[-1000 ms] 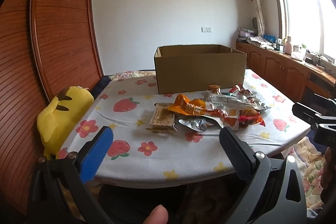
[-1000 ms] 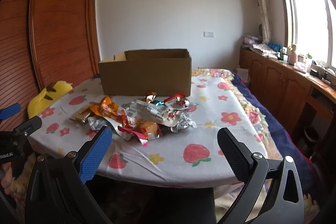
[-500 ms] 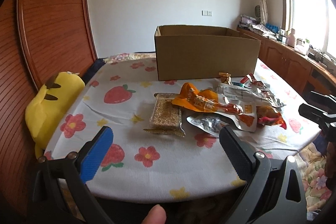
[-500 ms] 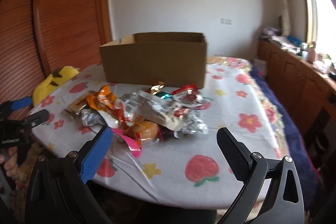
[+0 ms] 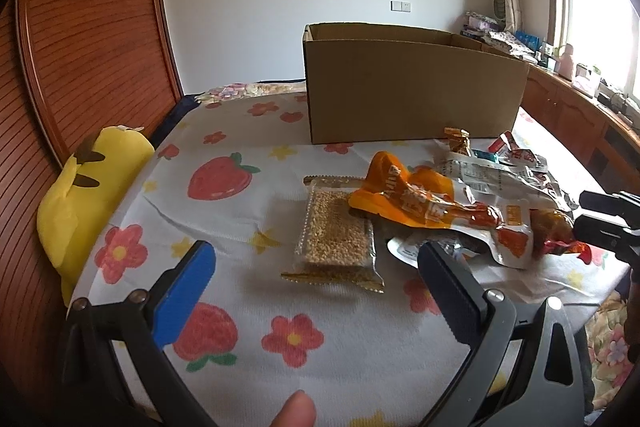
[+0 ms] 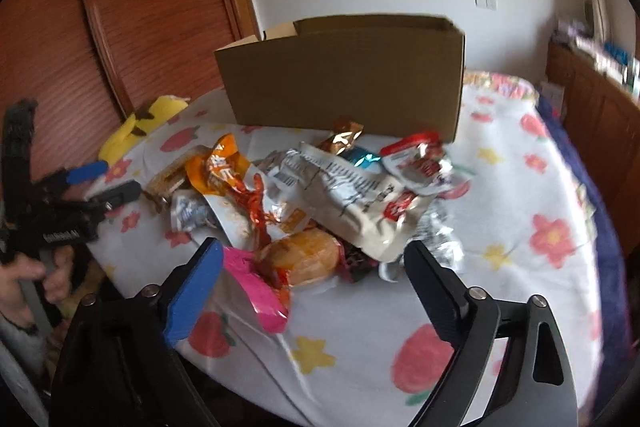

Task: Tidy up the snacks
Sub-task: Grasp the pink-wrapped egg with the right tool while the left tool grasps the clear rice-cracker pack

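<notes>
Two claws apart above a snack heap on a flower-print bench.

Left claw point(image 5: 316, 275) spread wide, nothing between blue pad and black pad, hovering just short of a clear-wrapped tan sesame bar point(image 5: 336, 233) lying flat at 12 o'clock from it. Right claw point(image 6: 312, 267) also apart, jaws just been closing a little, nothing gripped; a pink-and-orange wrapped round bun point(image 6: 298, 259) sitting near the gap, not touched by either pad. Heap of crinkled foil and plastic snack packets point(image 6: 344, 187) piled mid-bench point(image 6: 520, 267), an orange pouch point(image 5: 404, 195) overlapping the sesame bar's far corner. Open brown cardboard box point(image 5: 412, 91) upright at 12 o'clock behind the heap. Yellow plush toy point(image 5: 88, 191) at 9 o'clock off the bench edge.
</notes>
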The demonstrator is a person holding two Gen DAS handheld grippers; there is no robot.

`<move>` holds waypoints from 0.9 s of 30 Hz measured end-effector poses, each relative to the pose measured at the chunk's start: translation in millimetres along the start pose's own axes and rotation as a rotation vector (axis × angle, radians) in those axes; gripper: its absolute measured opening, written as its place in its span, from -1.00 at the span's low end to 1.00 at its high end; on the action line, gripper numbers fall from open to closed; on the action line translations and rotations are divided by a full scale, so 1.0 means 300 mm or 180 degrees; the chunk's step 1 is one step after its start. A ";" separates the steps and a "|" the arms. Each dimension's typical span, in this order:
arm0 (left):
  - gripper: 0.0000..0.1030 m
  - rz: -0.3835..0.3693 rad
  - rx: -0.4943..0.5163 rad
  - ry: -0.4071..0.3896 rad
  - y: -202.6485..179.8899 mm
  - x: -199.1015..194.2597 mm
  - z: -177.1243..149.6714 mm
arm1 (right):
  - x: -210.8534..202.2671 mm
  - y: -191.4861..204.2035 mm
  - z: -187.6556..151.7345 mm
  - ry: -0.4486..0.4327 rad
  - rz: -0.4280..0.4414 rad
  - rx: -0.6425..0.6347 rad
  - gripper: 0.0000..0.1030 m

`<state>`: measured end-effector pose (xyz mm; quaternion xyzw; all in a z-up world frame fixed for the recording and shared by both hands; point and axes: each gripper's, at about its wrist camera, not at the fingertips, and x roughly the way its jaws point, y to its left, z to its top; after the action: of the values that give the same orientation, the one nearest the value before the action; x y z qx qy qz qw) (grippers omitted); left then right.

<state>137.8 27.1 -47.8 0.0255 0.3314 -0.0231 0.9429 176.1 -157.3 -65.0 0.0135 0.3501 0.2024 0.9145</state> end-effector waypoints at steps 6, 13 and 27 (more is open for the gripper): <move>0.97 -0.0023 0.0011 -0.0026 0.011 0.019 0.012 | 0.058 0.014 0.032 0.0027 -0.0064 0.0194 0.48; 0.97 -0.0077 0.0086 -0.0003 0.020 0.053 0.039 | 0.095 0.011 0.023 0.0177 -0.0380 0.0130 0.24; 0.96 -0.0274 0.0245 0.0299 0.020 0.135 0.066 | 0.094 0.066 -0.007 0.0430 -0.0580 -0.0200 0.20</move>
<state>182.1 30.8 -57.5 0.0485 0.3749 -0.0751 0.9227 186.5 -128.5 -81.3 -0.0607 0.4042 0.1298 0.9034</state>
